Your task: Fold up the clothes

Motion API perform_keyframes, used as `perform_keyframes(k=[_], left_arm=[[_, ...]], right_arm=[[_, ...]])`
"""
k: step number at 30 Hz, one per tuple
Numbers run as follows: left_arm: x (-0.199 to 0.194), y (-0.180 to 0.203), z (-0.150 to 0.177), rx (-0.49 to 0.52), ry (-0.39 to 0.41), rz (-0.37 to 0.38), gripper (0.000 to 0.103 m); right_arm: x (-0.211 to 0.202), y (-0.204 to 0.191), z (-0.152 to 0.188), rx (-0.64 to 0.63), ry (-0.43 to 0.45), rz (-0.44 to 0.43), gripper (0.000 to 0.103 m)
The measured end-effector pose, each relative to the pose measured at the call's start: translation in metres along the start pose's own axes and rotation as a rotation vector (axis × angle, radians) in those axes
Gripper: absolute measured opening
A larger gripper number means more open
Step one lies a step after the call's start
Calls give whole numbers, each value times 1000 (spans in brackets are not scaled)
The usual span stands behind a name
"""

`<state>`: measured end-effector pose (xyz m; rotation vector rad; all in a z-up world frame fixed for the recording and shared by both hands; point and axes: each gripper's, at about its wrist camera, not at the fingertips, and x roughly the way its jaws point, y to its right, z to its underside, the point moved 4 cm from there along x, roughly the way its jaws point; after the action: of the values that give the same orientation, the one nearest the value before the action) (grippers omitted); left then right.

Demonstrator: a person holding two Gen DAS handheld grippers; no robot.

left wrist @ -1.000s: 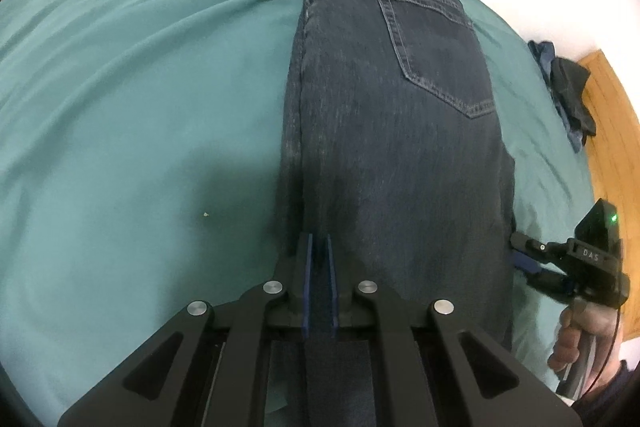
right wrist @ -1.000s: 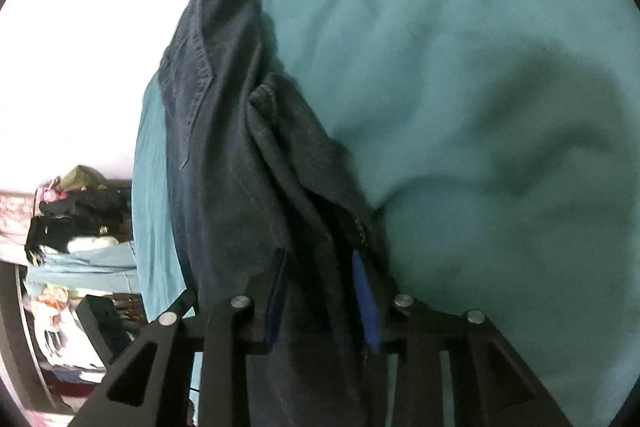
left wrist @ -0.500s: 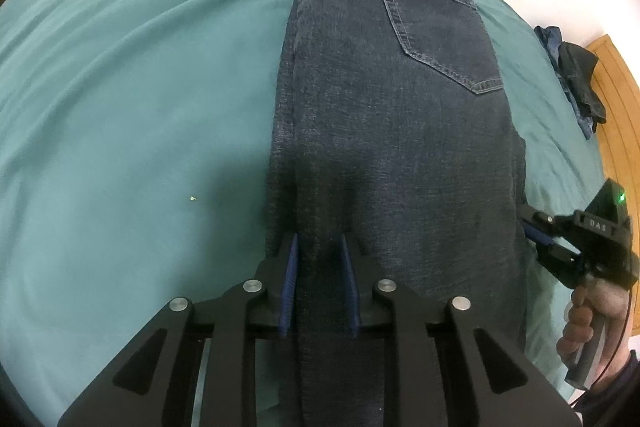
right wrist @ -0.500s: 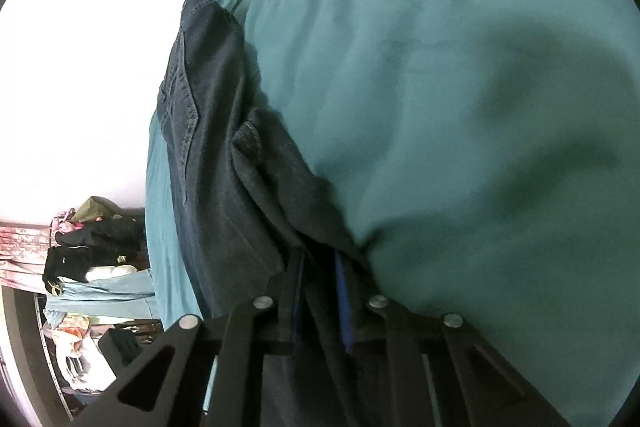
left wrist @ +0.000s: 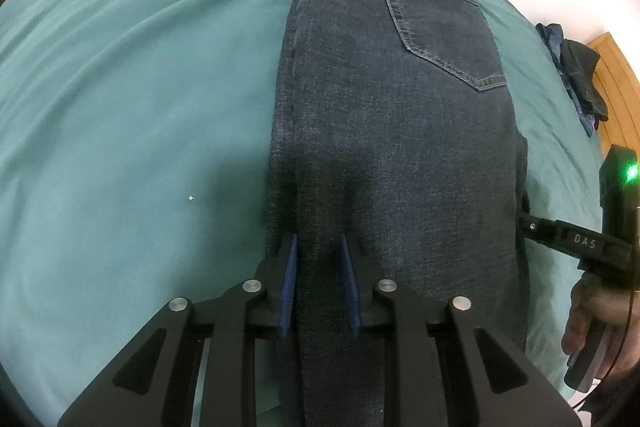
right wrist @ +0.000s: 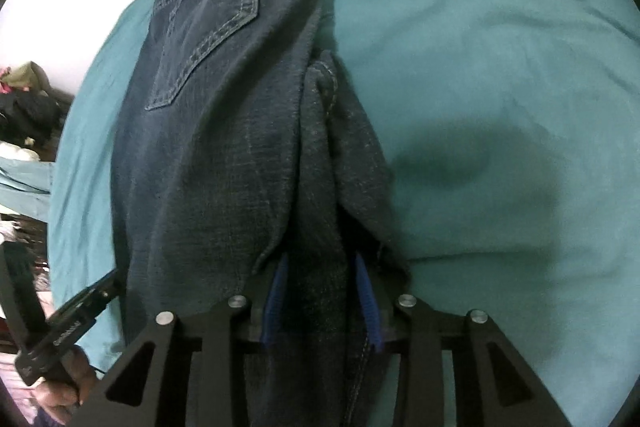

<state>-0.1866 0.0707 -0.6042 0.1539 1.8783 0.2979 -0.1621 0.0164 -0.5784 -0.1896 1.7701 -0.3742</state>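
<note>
Dark blue jeans [left wrist: 380, 107] lie folded lengthwise on a teal bed [left wrist: 140, 87], back pocket [left wrist: 436, 23] up and waistband at the far end. My left gripper [left wrist: 319, 239] straddles a ridge of denim at the left edge. Its blue pads stand a little apart and the cloth runs loosely between them. My right gripper [right wrist: 321, 259] sits over the bunched right edge of the jeans [right wrist: 208, 147]. Its jaws are opening with a fold of denim still between the pads. Each gripper shows in the other's view: right gripper [left wrist: 576, 239], left gripper [right wrist: 80, 319].
A pile of dark clothes [left wrist: 580, 75] lies at the bed's far right edge beside a wooden floor [left wrist: 616, 67]. More heaped clothing [right wrist: 28, 99] sits off the bed in the right wrist view. A hand [left wrist: 588, 315] holds the right gripper's handle. Teal sheet spreads wide on both sides.
The left jaws went from tightly shut on the denim to slightly parted. The right gripper narrowed, then widened, and rolled and shifted so the jeans now run straight up its view.
</note>
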Motion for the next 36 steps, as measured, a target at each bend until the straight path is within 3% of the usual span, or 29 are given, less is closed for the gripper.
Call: perform_keyframes(k=[2, 3, 4, 8, 11, 12, 14, 15, 16, 18, 23, 24, 26, 29, 30, 32, 34, 36], left_arm=[[1, 1, -1, 4, 1, -4, 22], [2, 2, -1, 6, 1, -7, 22], [2, 2, -1, 9, 2, -10, 22], [4, 4, -3, 19, 0, -15, 22], [6, 5, -4, 30, 0, -7, 24], [6, 5, -4, 34, 1, -5, 24], [6, 4, -2, 42, 0, -6, 28], [6, 4, -2, 47, 0, -6, 29], [6, 5, -2, 51, 0, -7, 31], [4, 5, -1, 63, -1, -10, 35], [-4, 3, 4, 80, 18, -30, 57], [-5, 2, 5, 77, 18, -29, 57], [-5, 0, 6, 68, 17, -26, 57], [-1, -2, 6, 59, 10, -31, 58], [0, -2, 6, 65, 9, -42, 58], [-3, -4, 10, 80, 6, -53, 58], [-15, -12, 23, 82, -4, -42, 58], [-31, -18, 46, 82, -25, -3, 59]], right_arm=[[0, -6, -1, -31, 20, 39, 28], [-1, -9, -1, -44, 32, 60, 12], [-5, -8, -2, -41, 57, 85, 4], [-38, 7, -3, -15, 221, 211, 2], [-43, 7, -2, -37, 233, 230, 1], [-30, -14, -9, -40, 203, 242, 1], [-6, -54, -24, -40, 145, 267, 12], [-8, -49, -28, 0, 137, 269, 24], [-11, -44, -32, 40, 128, 271, 42], [-19, -42, -41, 83, 148, 264, 59], [-47, -55, -63, 112, 263, 225, 58], [-44, -55, -66, 90, 258, 215, 58], [-25, -56, -67, 66, 207, 154, 70], [39, -55, -68, 88, 70, 235, 73], [40, -50, -69, 130, 79, 209, 76], [27, -59, -72, 133, 73, 238, 76], [2, -75, -55, 69, 92, 179, 77], [-18, -83, -14, 30, 53, 90, 82]])
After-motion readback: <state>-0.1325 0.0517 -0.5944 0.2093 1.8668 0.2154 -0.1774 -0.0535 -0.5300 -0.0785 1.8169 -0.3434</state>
